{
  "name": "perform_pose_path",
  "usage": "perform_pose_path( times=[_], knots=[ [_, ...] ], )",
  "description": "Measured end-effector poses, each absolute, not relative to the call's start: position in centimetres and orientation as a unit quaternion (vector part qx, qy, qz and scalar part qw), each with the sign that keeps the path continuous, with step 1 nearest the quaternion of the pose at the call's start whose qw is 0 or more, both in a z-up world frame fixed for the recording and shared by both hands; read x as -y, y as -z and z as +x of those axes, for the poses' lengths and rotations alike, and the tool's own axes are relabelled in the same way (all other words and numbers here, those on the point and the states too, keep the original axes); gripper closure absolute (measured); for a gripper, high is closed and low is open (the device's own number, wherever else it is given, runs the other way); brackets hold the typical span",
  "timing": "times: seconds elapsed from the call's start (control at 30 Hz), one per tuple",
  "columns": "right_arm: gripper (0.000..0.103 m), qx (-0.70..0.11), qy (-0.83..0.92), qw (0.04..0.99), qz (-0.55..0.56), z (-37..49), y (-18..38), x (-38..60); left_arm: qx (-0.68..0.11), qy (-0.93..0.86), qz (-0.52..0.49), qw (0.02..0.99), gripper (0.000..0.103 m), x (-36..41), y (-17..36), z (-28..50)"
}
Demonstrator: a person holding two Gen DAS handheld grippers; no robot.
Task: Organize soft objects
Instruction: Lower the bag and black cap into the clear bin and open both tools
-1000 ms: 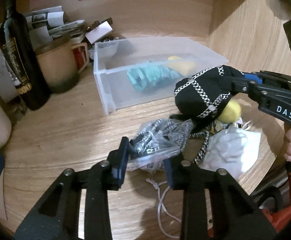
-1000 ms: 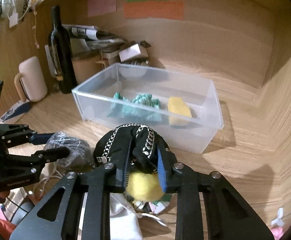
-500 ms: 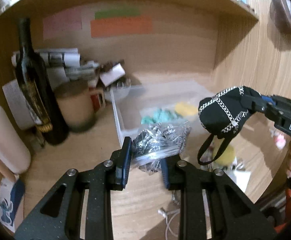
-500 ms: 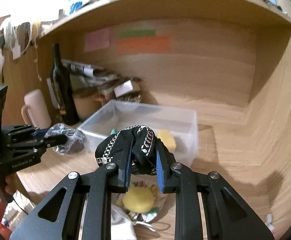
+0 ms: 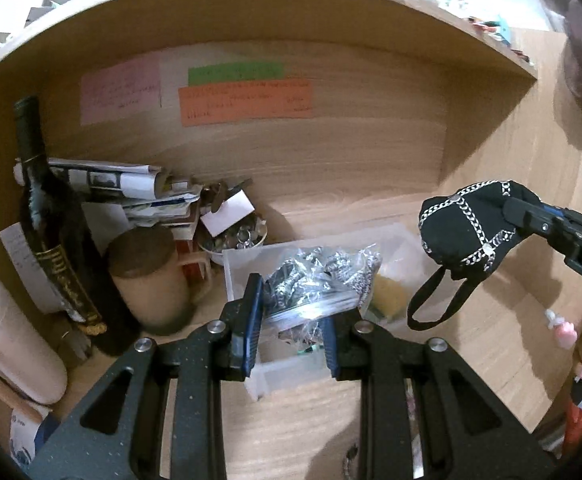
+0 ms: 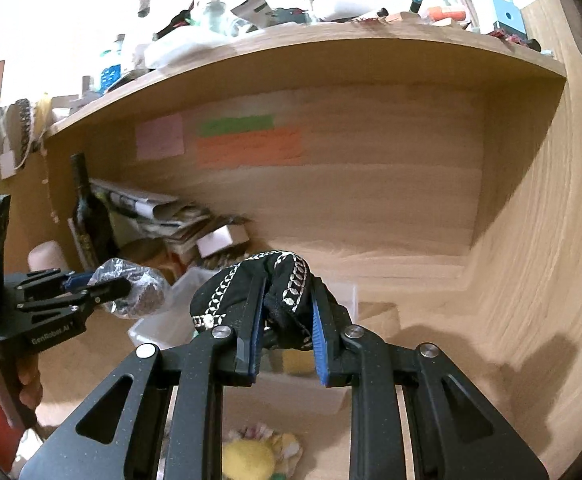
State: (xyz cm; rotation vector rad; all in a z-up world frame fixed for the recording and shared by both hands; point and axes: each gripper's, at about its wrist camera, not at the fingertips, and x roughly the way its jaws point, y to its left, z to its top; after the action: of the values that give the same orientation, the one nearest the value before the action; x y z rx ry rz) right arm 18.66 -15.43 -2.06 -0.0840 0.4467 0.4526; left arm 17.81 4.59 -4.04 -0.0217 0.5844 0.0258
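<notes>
My left gripper (image 5: 291, 320) is shut on a clear plastic bag of dark grey stuff (image 5: 319, 276) and holds it in the air over the near end of the clear plastic bin (image 5: 251, 376). My right gripper (image 6: 285, 320) is shut on a black pouch with silver chain trim (image 6: 267, 280), also lifted above the bin. The pouch (image 5: 467, 228) hangs at the right of the left wrist view, its strap dangling. The bag (image 6: 135, 288) shows at the left of the right wrist view. A yellow soft item (image 5: 389, 296) lies in the bin. A yellow ball (image 6: 247, 460) lies on the desk below.
A dark wine bottle (image 5: 51, 232), a brown mug (image 5: 147, 280), a pale pink jug (image 5: 7, 340), stacked papers (image 5: 131, 192) and a bowl of small items (image 5: 235, 236) crowd the back left. Wooden walls enclose the back and right; a cluttered shelf (image 6: 291, 28) is overhead.
Both grippers have risen and tilted up with their loads. The bag and the pouch left the desk pile and now hang over the bin.
</notes>
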Motion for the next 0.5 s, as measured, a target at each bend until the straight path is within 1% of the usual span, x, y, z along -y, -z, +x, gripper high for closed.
perform_pose_path(
  times=[0.23, 0.5],
  knots=[
    [0.084, -0.228, -0.212, 0.949, -0.053, 21.3, 2.5, 13.8, -0.316, -0.026, -0.027, 0.948, 0.076, -5.7, 5.2, 21.6],
    [0.084, -0.265, -0.205, 0.939, -0.079, 24.2, 5.1, 11.9, -0.354, -0.033, -0.020, 0.934, 0.076, -5.8, 8.1, 25.2]
  ],
)
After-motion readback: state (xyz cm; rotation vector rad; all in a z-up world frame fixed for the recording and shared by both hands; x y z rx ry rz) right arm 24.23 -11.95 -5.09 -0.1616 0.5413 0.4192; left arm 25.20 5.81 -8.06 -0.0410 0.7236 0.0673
